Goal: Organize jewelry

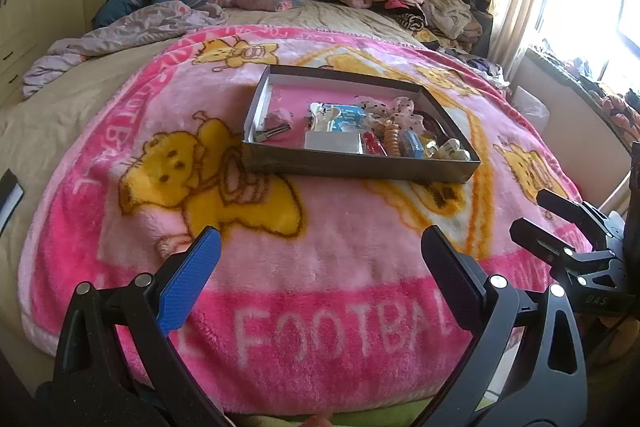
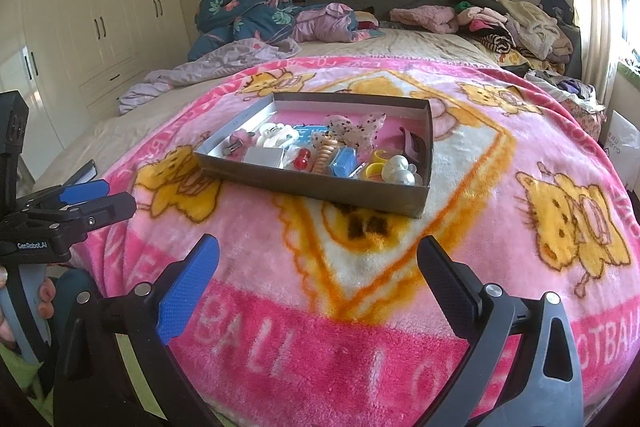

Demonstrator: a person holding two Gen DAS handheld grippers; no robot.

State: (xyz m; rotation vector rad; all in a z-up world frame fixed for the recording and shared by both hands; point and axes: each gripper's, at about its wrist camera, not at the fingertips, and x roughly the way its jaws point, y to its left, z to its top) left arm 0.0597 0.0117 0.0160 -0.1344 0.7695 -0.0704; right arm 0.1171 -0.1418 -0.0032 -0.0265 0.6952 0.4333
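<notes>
Right wrist | grey tray [image 2: 344, 193] jumbled with trinkets | both claws spread, empty

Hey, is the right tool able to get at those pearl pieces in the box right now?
Probably yes: the right tool is open, the box has no lid, and the pearl pieces sit uncovered in its near right corner.

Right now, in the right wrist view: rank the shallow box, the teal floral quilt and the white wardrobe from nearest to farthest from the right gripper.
1. Shallow box: straight ahead of the open right gripper, on the pink blanket.
2. Teal floral quilt: bunched at the head of the bed, left of centre.
3. White wardrobe: against the far left wall, beyond the bed.
</notes>
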